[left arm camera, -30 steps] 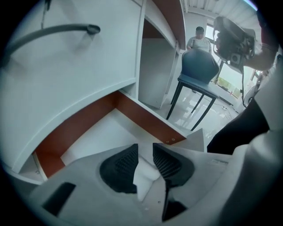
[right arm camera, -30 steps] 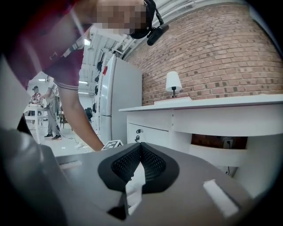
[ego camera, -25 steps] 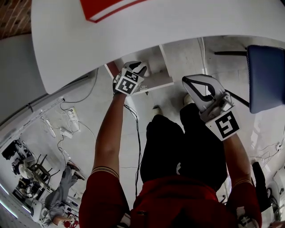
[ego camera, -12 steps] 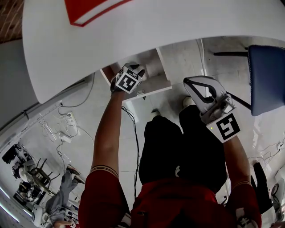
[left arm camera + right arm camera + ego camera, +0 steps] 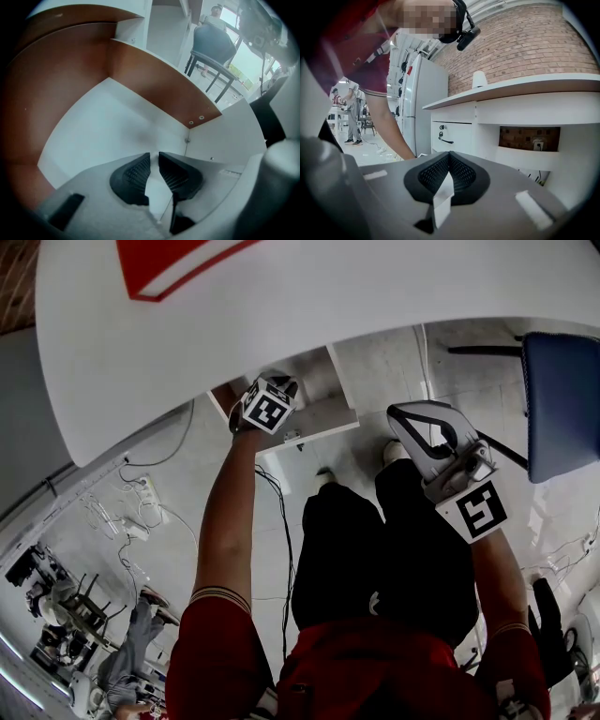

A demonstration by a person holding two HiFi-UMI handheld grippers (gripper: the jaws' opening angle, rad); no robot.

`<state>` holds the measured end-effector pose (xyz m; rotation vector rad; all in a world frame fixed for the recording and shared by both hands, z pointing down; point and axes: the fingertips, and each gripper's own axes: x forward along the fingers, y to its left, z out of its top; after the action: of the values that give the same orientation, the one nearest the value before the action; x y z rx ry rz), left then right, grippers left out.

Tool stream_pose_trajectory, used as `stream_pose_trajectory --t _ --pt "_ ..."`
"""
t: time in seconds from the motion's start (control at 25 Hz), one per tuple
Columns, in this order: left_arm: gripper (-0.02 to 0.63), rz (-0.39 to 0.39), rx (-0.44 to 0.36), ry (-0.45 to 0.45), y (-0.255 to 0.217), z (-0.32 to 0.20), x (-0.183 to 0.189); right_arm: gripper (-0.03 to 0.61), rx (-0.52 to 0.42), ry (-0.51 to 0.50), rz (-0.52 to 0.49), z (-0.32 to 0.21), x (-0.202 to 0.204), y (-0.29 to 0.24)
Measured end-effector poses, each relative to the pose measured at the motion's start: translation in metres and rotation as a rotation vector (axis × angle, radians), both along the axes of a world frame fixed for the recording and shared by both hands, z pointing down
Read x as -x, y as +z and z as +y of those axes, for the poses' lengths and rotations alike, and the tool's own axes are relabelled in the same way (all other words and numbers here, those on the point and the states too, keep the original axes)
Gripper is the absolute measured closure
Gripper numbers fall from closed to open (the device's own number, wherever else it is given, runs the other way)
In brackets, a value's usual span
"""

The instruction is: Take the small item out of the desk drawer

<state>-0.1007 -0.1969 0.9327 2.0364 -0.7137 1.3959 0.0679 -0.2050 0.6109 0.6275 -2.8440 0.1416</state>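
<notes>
White desk top over a pale tiled floor, brick wall behind: the desk drawer stands pulled out below the desk edge, so the opening step looks done. The left gripper is down inside it, pointing steeply at the drawer's white bottom between brown side walls. Its jaws have just been closing & now stand a narrow slit apart, w/ nothing visible between the pads. The small item shows in no view. The drawer bottom in sight is bare, so it may lie under the gripper body; can't tell. Judged left to do: find & clamp the item, then lift it clear.

The right gripper hangs near level over the person's dark trousers, pads together, empty, well apart from the drawer.

Around: a red sheet on the desk, a blue chair at right, cables & a power strip on the floor. The desk top's overhang & the drawer walls crowd the way out.
</notes>
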Motion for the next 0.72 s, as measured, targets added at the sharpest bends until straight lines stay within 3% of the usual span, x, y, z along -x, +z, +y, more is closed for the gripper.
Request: stream_pose_trajectory --t 0.12,0.32,0.72 --pt "0.583 -0.014 -0.015 0.014 -0.003 0.000 0.001 0.566 0.007 -0.002 0.001 0.001 0.001 -0.001" --pt "0.594 -0.019 -0.056 0.001 -0.016 -0.002 0.003 0.566 0.020 -0.007 -0.001 0.003 0.001 -0.005" --pt "0.594 0.039 -0.275 -0.108 -0.111 -0.021 -0.004 0.566 0.047 -0.014 -0.020 0.011 0.008 -0.049"
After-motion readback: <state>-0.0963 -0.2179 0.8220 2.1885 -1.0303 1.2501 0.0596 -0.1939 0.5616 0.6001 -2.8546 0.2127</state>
